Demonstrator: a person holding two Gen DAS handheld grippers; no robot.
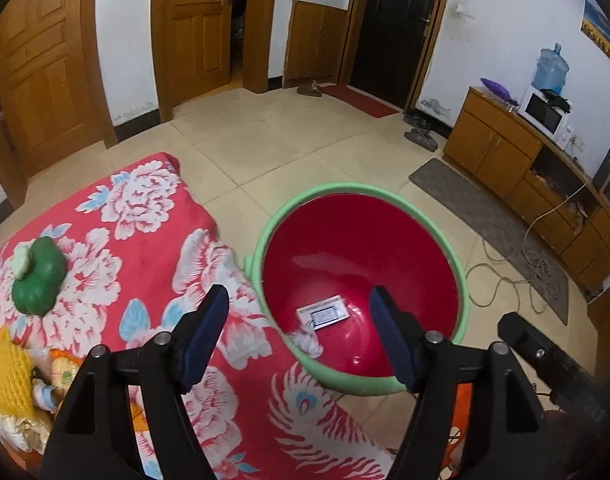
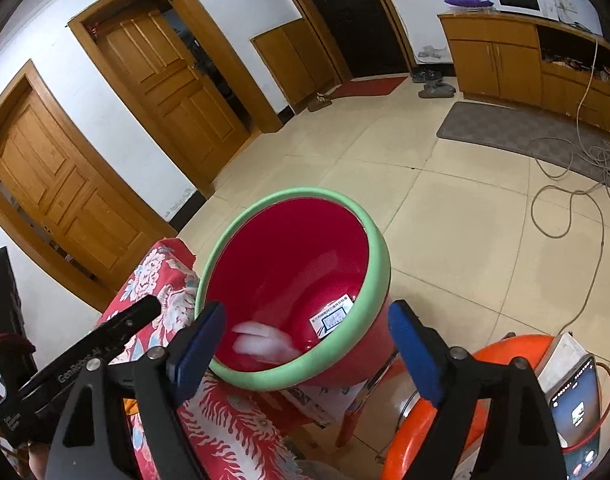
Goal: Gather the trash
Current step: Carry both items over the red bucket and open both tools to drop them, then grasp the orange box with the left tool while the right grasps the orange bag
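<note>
Tilting toward both grippers, the red bin (image 2: 289,280) holds white trash (image 1: 307,342) — both jaws wide apart, empty.

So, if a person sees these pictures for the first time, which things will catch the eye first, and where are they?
First comes the big red bucket with a green rim, standing beside the table under both grippers, with a blurred white scrap of tissue inside it near the rim. Next is the red flowered tablecloth to the left, with a green pepper-shaped toy lying on it. An orange stool stands at lower right.
</note>
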